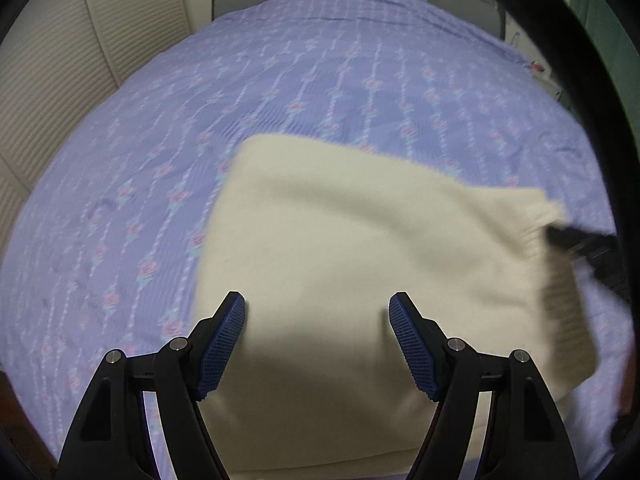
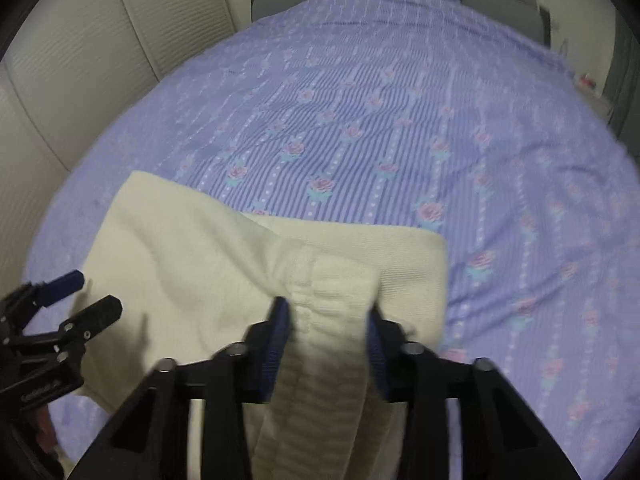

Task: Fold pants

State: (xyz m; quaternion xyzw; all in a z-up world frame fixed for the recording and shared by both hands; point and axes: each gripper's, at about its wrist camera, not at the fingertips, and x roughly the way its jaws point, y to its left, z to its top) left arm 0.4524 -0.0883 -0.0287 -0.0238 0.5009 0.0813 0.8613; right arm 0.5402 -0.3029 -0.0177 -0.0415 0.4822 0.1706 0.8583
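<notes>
On the bed (image 2: 360, 120), spread with a lilac striped cover printed with roses, the cream pants (image 1: 340, 248) lie near the close edge, already doubled into a broad, roughly rectangular slab. The step in hand looks like the start of another fold: the ribbed waistband end has been gathered and is being taken up at 1 side, while the other side has no grip on it yet.

The right tongs (image 2: 326, 344) are pinching a bunched fold of that ribbed waistband (image 2: 328, 292), the cloth puckered and rising between the 2 blue pads. The left tongs (image 1: 317, 340) stand spread above the flat body of the pants, nothing between the pads, their shadow falling on the cloth just below.

The next move, as I judge it, calls for the left tongs to drop onto the near edge and close on all layers at once, so both sides can be lifted evenly and carried across; a grip on the top layer alone would peel the stack apart.

The fabric is a soft, thick knit, pale cream, smooth across the body and tightly ribbed at the waistband, with a slight ridge where it is drawn up
</notes>
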